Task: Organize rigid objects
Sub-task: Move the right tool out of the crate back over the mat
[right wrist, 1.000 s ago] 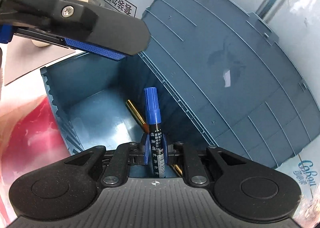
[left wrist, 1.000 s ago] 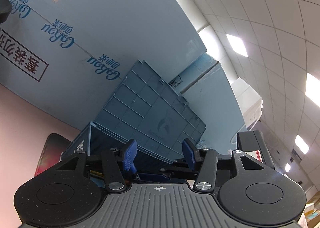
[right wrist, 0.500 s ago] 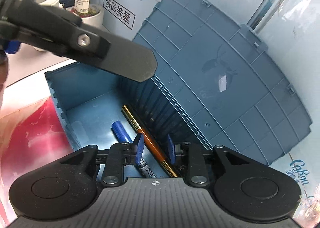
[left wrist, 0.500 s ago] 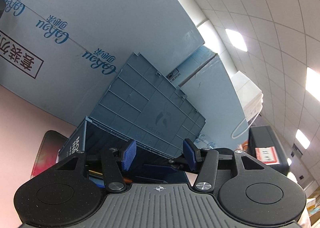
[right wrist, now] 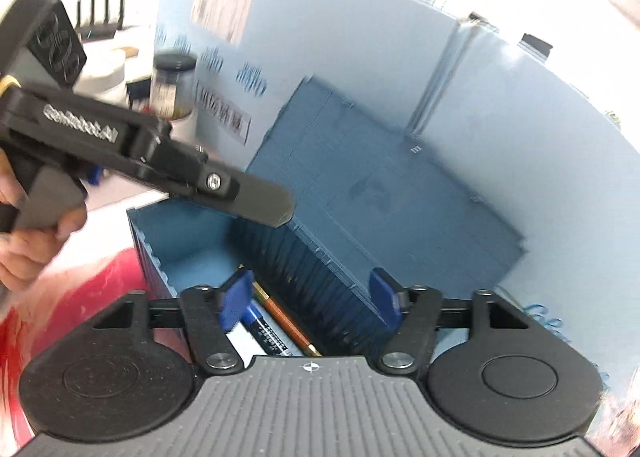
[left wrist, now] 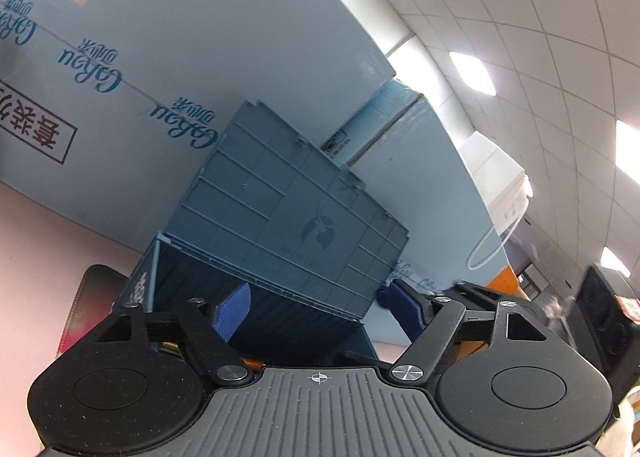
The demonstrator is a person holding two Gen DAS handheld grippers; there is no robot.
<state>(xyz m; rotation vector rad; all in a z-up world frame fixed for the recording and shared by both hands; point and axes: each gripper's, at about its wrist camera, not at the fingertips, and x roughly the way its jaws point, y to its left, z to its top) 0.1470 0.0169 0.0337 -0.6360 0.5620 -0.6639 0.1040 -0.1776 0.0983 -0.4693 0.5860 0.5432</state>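
Both claws are spread, nothing held; blue marker [right wrist: 260, 327] and pencil [right wrist: 288, 323] are seen lying in bin [right wrist: 188, 241] below right claw [right wrist: 310, 301]; left claw [left wrist: 320, 307] is held above it.

I see the blue-grey plastic storage box [right wrist: 188, 253] standing open, its ribbed lid [right wrist: 384, 193] tipped up and back against the pale blue cartons. Inside, on the box floor, a blue-capped marker [right wrist: 264, 331] with a black printed barrel lies flat beside a slim gold-and-orange pen [right wrist: 286, 323], roughly parallel along the rear wall.
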